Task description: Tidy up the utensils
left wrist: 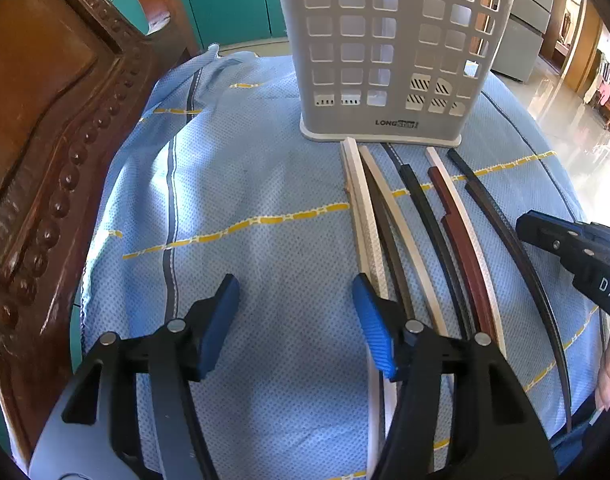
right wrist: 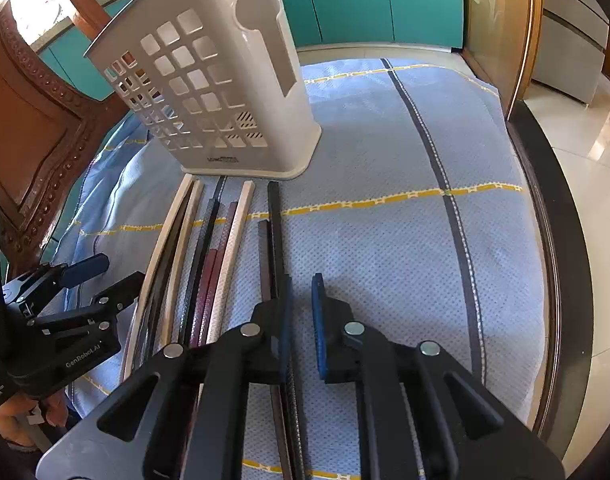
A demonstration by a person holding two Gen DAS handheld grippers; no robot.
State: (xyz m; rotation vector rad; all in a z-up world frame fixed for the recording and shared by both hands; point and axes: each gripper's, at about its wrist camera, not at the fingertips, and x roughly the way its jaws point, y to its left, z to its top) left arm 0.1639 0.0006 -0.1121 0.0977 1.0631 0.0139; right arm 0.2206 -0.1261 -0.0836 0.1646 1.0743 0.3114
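Chopsticks laid out before the empty caddy, nothing lifted yet

The chopsticks (left wrist: pixel 417 224) lie packed side by side on the blue cloth (left wrist: pixel 245 184), so a pinch could drag a neighbour along or knock the utensil holder (left wrist: pixel 385 52) (it looks light). Left gripper (left wrist: pixel 297 320) stands half open over bare cloth, holding nothing; right gripper (right wrist: pixel 301 320) is almost closed, its pads beside the outermost dark stick, gripping nothing
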